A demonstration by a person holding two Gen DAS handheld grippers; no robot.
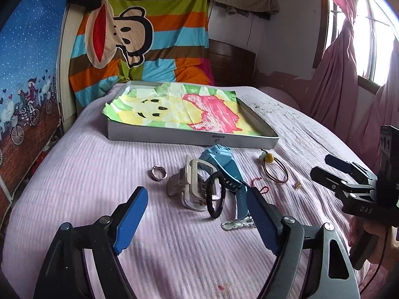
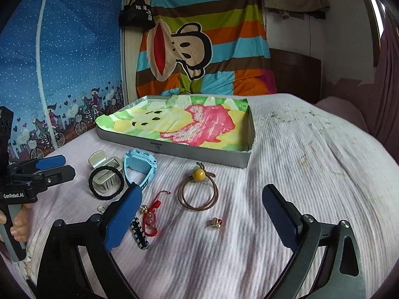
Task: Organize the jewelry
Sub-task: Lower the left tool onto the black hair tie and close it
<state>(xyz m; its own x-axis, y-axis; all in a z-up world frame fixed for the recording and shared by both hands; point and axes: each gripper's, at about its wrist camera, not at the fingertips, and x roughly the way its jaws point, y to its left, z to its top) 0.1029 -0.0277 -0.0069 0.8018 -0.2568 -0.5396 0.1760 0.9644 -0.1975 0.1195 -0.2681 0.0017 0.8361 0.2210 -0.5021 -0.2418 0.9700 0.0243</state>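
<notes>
Both grippers, left (image 1: 197, 214) and right (image 2: 202, 214), gape empty over the bed (image 2: 311, 164). Jewelry lies just ahead: black hair tie (image 1: 215, 195), blue watch (image 1: 225, 168), brown bead-tie (image 2: 198, 190), gold earring (image 2: 215, 222).

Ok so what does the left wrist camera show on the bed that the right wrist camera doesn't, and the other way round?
Only the left wrist view shows the silver ring lying left of the watches, and the window.

Only the right wrist view shows the whole red cord bracelet with its beads and the striped hair clip.

Both share the lined tray, blue watch, black hair tie, brown bead hair tie, small gold earring, and both open grippers, left and right.
</notes>
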